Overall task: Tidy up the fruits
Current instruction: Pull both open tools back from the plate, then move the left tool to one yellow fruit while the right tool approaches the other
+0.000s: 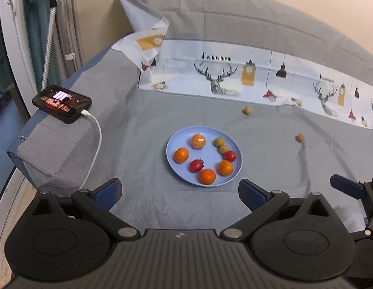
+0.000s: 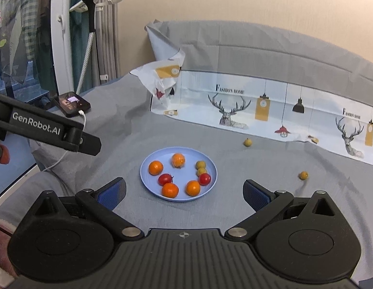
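A light blue plate (image 1: 173, 145) (image 2: 144, 168) rests on the grey cloth. It holds several oranges (image 1: 181, 155) (image 2: 155, 167), two red tomatoes (image 1: 196, 165) (image 2: 165, 179) and two small yellow-green fruits (image 1: 219, 141) (image 2: 200, 164). Two more small yellow-green fruits lie loose on the cloth: one far behind the plate (image 1: 246, 110) (image 2: 247, 142), one to the right (image 1: 300, 137) (image 2: 303, 175). My left gripper (image 1: 180, 192) is open and empty, just short of the plate. My right gripper (image 2: 184, 193) is open and empty too, also near the plate's front edge.
A phone (image 1: 62, 103) (image 2: 72, 104) with a white cable lies on a raised corner at the left. A printed cloth with deer and lamps (image 1: 246, 77) (image 2: 258, 106) lines the back. The left gripper's body (image 2: 46, 130) crosses the left of the right wrist view.
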A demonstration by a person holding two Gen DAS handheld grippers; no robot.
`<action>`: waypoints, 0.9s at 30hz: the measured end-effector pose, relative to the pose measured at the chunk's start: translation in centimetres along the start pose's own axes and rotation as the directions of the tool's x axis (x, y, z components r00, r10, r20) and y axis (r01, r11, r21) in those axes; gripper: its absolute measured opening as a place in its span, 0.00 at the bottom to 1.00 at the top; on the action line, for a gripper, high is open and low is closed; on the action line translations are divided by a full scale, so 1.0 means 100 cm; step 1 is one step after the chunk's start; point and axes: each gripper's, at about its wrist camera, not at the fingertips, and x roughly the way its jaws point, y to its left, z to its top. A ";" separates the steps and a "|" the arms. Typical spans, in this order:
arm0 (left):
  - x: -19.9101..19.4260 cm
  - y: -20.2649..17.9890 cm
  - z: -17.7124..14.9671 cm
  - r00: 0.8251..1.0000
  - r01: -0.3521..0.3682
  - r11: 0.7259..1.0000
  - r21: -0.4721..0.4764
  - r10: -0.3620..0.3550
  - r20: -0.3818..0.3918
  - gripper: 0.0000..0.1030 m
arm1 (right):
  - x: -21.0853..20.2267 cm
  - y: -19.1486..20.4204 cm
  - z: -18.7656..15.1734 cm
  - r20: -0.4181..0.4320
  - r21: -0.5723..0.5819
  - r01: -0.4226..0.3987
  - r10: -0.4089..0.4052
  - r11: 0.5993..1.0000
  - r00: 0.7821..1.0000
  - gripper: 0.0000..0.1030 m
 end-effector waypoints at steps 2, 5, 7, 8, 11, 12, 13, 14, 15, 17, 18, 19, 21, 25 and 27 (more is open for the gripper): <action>0.007 0.001 0.001 1.000 0.005 1.000 -0.007 -0.005 -0.015 1.00 | 0.006 -0.002 -0.001 -0.013 0.006 -0.002 0.002 1.000 1.000 0.99; 0.017 0.004 0.003 0.999 0.007 1.000 -0.021 -0.007 -0.034 1.00 | 0.015 -0.004 -0.002 -0.034 0.014 -0.005 0.006 1.000 0.999 0.99; 0.021 0.004 0.005 0.999 0.002 1.000 -0.027 -0.003 -0.044 1.00 | 0.020 -0.005 -0.002 -0.046 0.016 -0.008 0.009 1.000 0.999 0.99; 0.024 0.004 0.005 0.999 0.000 1.000 -0.029 -0.002 -0.049 1.00 | 0.023 -0.005 -0.002 -0.052 0.015 -0.010 0.011 1.000 0.999 0.99; 0.029 0.002 0.007 0.998 0.001 1.000 -0.030 -0.003 -0.060 1.00 | 0.027 -0.006 -0.003 -0.061 0.014 -0.015 0.016 1.000 0.998 0.99; 0.031 0.001 0.007 0.998 0.001 1.000 -0.028 -0.003 -0.064 1.00 | 0.028 -0.007 -0.003 -0.063 0.016 -0.015 0.016 1.000 0.998 0.99; 0.032 0.000 0.008 0.998 0.001 1.000 -0.025 -0.003 -0.068 1.00 | 0.029 -0.008 -0.004 -0.067 0.019 -0.016 0.017 1.000 0.998 0.99; 0.034 -0.002 0.008 0.997 0.000 1.000 -0.021 -0.002 -0.072 1.00 | 0.031 -0.009 -0.005 -0.070 0.024 -0.016 0.018 1.000 0.997 0.99; 0.035 -0.003 0.009 0.997 -0.003 1.000 -0.016 0.001 -0.075 1.00 | 0.032 -0.010 -0.005 -0.073 0.029 -0.017 0.019 0.999 0.997 0.99; 0.038 -0.006 0.011 0.997 -0.010 1.000 -0.015 0.008 -0.081 1.00 | 0.034 -0.013 -0.005 -0.078 0.039 -0.016 0.019 0.999 0.997 0.99; 0.040 -0.006 0.011 0.996 -0.011 1.000 -0.016 0.009 -0.084 1.00 | 0.035 -0.014 -0.006 -0.080 0.044 -0.016 0.019 0.999 0.997 0.99; 0.041 -0.007 0.012 0.996 -0.013 1.000 -0.017 0.011 -0.088 1.00 | 0.036 -0.016 -0.006 -0.081 0.048 -0.016 0.020 0.999 0.997 0.99; 0.044 -0.010 0.015 0.995 -0.018 1.000 -0.018 0.016 -0.095 1.00 | 0.039 -0.017 -0.005 -0.084 0.060 -0.015 0.020 0.998 0.996 0.99; 0.052 -0.017 0.020 0.994 -0.023 1.000 -0.011 0.022 -0.111 1.00 | 0.043 -0.025 -0.006 -0.086 0.092 -0.011 0.019 0.996 0.996 0.99; 0.057 -0.022 0.024 0.992 -0.020 1.000 -0.007 0.019 -0.122 1.00 | 0.046 -0.032 -0.006 -0.089 0.112 -0.006 0.016 0.994 0.996 0.99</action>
